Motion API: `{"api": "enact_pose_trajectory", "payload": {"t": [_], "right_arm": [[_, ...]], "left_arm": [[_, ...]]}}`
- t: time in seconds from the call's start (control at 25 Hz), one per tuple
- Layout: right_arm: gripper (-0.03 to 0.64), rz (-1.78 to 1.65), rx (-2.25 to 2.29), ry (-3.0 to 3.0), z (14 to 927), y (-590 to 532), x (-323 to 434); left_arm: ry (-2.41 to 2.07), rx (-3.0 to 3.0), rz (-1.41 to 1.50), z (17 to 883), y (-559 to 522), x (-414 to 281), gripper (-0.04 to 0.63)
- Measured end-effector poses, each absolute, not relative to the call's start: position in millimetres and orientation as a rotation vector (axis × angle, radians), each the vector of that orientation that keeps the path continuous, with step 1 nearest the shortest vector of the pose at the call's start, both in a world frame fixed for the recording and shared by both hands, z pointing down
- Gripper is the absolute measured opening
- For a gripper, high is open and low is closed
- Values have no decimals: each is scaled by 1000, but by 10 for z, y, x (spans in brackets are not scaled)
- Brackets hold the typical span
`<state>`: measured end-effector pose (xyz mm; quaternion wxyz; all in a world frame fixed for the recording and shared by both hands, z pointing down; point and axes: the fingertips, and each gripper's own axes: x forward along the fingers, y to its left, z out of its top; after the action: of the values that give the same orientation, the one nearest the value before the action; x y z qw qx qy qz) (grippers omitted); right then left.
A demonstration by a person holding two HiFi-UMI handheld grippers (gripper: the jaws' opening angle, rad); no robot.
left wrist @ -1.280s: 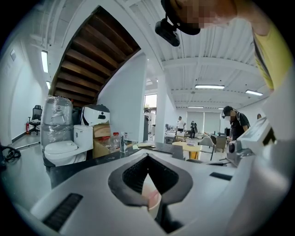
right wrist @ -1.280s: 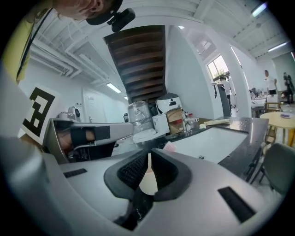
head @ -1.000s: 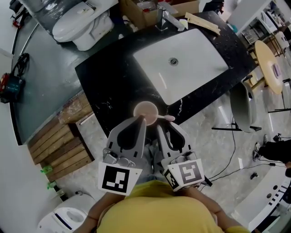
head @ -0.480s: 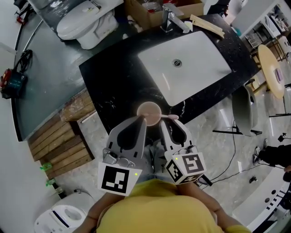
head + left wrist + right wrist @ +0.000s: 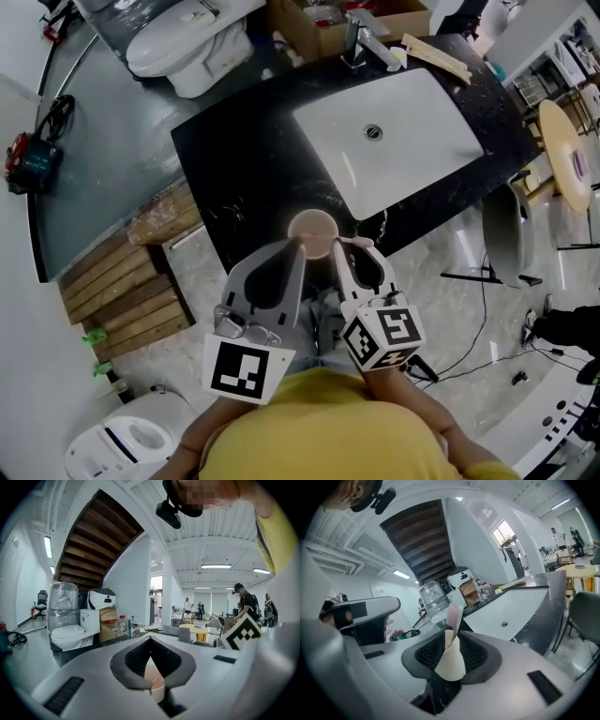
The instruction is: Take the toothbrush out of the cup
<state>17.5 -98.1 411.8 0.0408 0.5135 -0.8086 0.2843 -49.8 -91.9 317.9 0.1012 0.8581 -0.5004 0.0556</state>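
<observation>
A pinkish cup (image 5: pixel 312 231) stands near the front edge of the black counter (image 5: pixel 234 159). A pink toothbrush (image 5: pixel 356 241) leans out of it to the right. In the right gripper view the brush head (image 5: pixel 454 613) rises above the cup (image 5: pixel 449 660). My right gripper (image 5: pixel 354 245) (image 5: pixel 452 632) is shut on the toothbrush just under its head. The left gripper (image 5: pixel 298 246) (image 5: pixel 150 641) is shut, its tips meeting at the cup's near rim. The cup (image 5: pixel 155 684) shows through the hollow between its fingers.
A white sink (image 5: pixel 403 141) with a faucet (image 5: pixel 361 42) fills the counter's far right. Beyond the counter stand a toilet (image 5: pixel 187 37) and a cardboard box (image 5: pixel 309 19). Wooden pallets (image 5: pixel 122 291) lie on the floor to the left.
My right gripper has moved forward until its tips reach the brush head, which earlier stuck out past them. The left gripper has stayed at the cup's rim.
</observation>
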Motion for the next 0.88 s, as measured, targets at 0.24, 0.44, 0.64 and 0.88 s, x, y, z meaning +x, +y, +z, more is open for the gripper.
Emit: {"api": "enact_pose_trajectory", "payload": {"t": [0.24,0.44,0.64,0.88], "right_arm": [[92,935,1599,-2487,4143,-1017,195],[91,955,1623,-2495,4127,-1043,212],[57,945,1609,-2521,4112,-1053,174],[37,926,1593,-2560,4052,-1072,121]], "left_arm": [[-1491,2529,178,3184,-903,-510,11],[-1505,2521,174,3171,-892,-517,11],[-1521,2518,181,3171,-863,-543,11],[-1533,2513,183,3168,-865,-575,9]]}}
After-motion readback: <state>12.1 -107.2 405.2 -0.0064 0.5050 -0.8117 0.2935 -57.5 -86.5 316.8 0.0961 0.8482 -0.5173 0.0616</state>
